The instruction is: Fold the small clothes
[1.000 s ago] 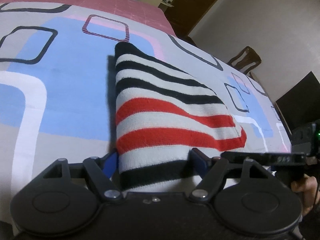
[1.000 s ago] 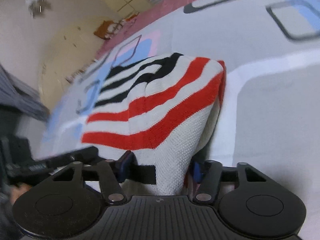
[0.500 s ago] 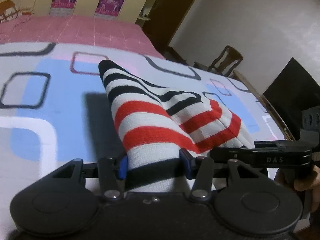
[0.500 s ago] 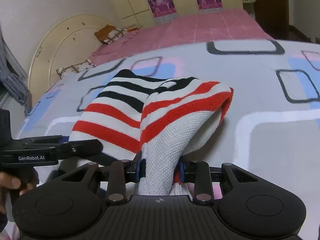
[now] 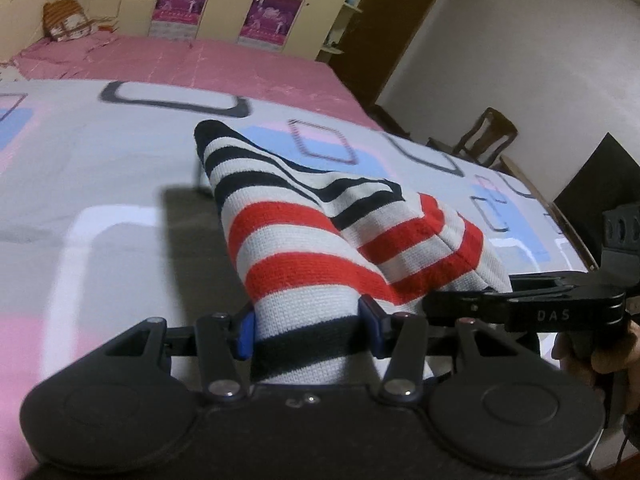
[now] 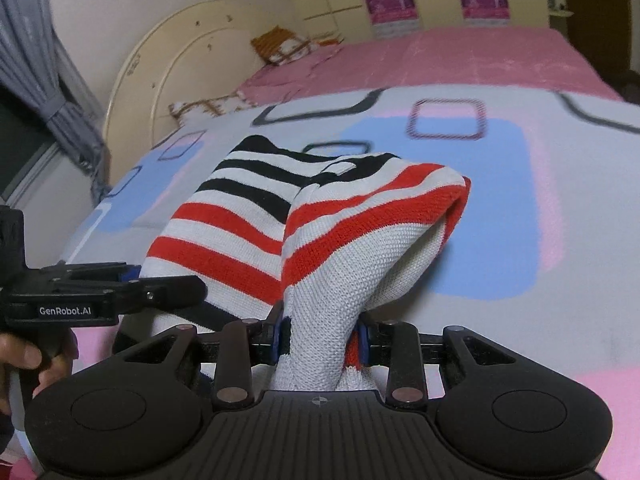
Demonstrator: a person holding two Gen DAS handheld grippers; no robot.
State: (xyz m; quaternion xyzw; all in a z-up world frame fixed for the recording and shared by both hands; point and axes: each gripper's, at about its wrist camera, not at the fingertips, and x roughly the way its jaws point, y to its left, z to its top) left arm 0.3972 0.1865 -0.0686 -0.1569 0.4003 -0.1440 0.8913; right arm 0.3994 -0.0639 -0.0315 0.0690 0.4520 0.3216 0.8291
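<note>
A small knitted garment (image 5: 304, 236) with black, red and white stripes hangs lifted above the bed; its far end points toward the bed's head. My left gripper (image 5: 308, 330) is shut on its near black-striped edge. My right gripper (image 6: 322, 334) is shut on the other near corner of the garment (image 6: 352, 232), which bunches between the pads. The right gripper's finger (image 5: 520, 308) shows at the right of the left wrist view. The left gripper (image 6: 100, 292) shows at the left of the right wrist view. The garment sags in a fold between the two grippers.
The bed has a patterned sheet (image 5: 100, 168) with blue, pink and white patches and a pink cover (image 5: 200, 64) farther back. A cream headboard (image 6: 168, 64) and pillows (image 6: 284, 48) stand at the head. A wooden chair (image 5: 486, 136) and a dark screen (image 5: 592, 188) stand beside the bed.
Both grippers have lifted the garment's near edge off the sheet and come closer together. The garment has gone from lying flat to hanging in a raised fold.
</note>
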